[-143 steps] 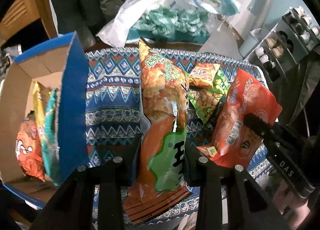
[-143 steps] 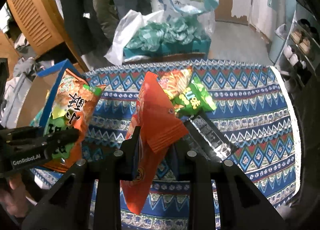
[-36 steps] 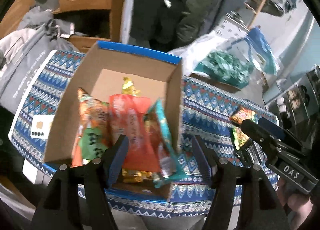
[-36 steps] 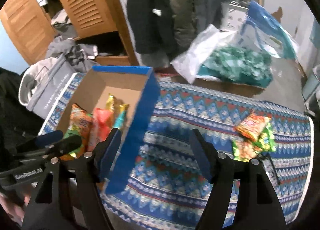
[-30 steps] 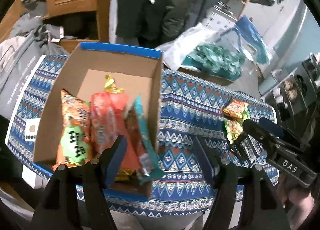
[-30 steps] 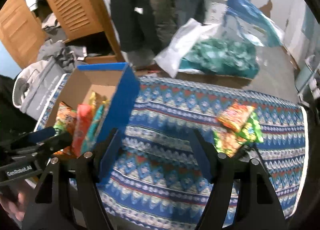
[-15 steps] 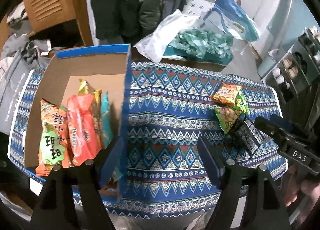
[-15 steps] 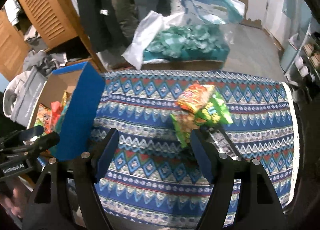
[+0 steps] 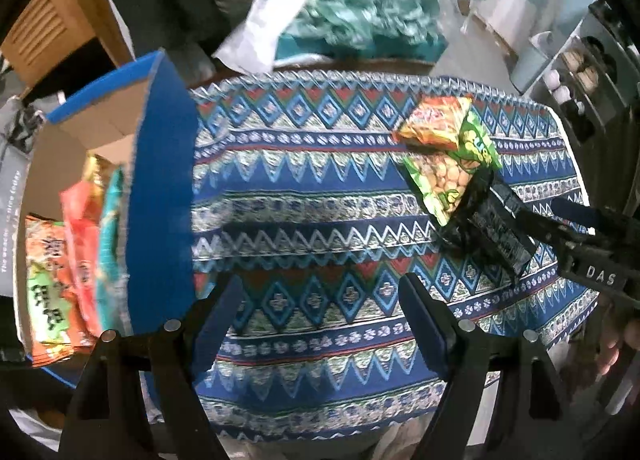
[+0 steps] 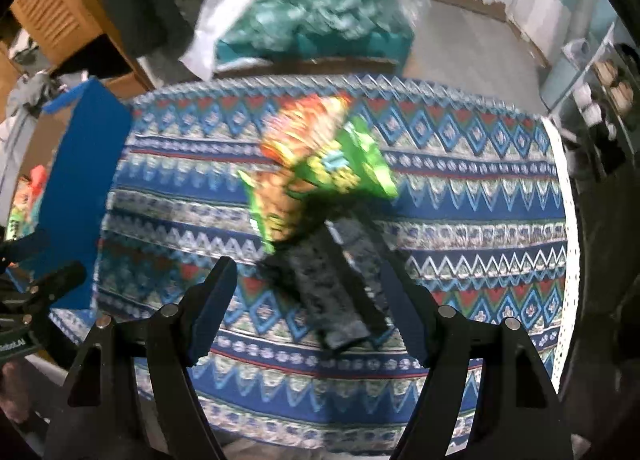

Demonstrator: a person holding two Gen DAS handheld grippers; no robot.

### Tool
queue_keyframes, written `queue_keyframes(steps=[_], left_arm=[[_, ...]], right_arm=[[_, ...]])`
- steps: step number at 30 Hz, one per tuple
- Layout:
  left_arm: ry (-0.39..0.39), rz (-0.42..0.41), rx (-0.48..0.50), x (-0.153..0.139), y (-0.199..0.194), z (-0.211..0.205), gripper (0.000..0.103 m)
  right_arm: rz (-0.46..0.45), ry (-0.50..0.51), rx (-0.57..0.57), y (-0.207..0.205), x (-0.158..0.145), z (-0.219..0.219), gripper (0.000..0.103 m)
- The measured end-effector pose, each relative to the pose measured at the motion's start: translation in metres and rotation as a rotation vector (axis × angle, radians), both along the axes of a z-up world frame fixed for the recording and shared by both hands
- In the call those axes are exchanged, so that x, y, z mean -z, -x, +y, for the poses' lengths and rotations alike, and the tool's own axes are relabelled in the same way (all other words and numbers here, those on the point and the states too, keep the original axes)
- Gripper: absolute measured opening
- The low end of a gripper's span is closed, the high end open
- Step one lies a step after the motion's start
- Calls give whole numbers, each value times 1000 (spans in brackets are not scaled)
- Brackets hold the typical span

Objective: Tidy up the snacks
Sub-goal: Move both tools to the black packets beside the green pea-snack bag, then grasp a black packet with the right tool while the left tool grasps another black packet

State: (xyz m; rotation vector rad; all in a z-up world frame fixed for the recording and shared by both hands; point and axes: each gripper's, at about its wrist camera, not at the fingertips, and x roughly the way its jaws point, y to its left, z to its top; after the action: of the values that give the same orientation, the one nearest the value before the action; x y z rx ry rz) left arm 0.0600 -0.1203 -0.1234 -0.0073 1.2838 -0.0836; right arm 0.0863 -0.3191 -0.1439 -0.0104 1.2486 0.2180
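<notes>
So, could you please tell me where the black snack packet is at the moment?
The black packet lies on the patterned tablecloth toward its right end, just in front of the open right tongs, its far end touching the green bag.

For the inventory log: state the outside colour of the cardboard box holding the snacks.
Blue outside, plain brown inside: cardboard box, clearest in the left wrist view.

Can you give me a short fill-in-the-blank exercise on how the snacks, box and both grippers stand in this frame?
1. The left gripper is open and holds ____.
2. The dark packet lies on the patterned ____.
3. The cardboard box has a ____ outer wall.
4. The right gripper hangs open over the ____ packet.

Missing words: nothing; tablecloth; blue; dark
</notes>
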Motion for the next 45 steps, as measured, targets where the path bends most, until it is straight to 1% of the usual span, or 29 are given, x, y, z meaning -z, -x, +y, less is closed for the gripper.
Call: queue_keyframes(steps=[5,9,14,20,24,27,30,33,37,40,42,44,45], left_arm=[[46,39,-38,17,-16,-13,82],[49,58,-53,31,-29,-25,82],[56,103,-79,49,-40,-27,82],[76,137,-103,60,-42,-22,82],[75,146,-92,64,-41,-24,82],[78,153,-89,66,-41,-26,82],[82,162,-84,68,-41,-30,82],[86,169,-77,70,-43,-35,82],[84,175,-55,73,-45,-43,82],[82,181,-45,74,-43,-46,82],[81,184,-44,75,-42,-45,82],[78,187,-46,78,-40,-44,82],[78,188,-49,78,-40,-42,82]], right_arm=[[40,28,-41,-4,20,-4,73],[61,49,-86,-7,34,-2,73],[61,97,-127,-12,51,1,73],[50,122,-150,-19,60,5,74],[39,91,-116,-22,54,1,74],[51,87,-97,-26,55,-3,74],[60,73,-81,-27,60,-7,76],[55,77,-88,-27,67,-4,76],[93,74,-112,-23,85,3,76],[122,44,-95,-24,94,-1,76],[136,18,-77,-25,96,-1,73],[152,-16,-41,-24,95,-3,67],[164,-32,-22,-23,95,-5,67]])
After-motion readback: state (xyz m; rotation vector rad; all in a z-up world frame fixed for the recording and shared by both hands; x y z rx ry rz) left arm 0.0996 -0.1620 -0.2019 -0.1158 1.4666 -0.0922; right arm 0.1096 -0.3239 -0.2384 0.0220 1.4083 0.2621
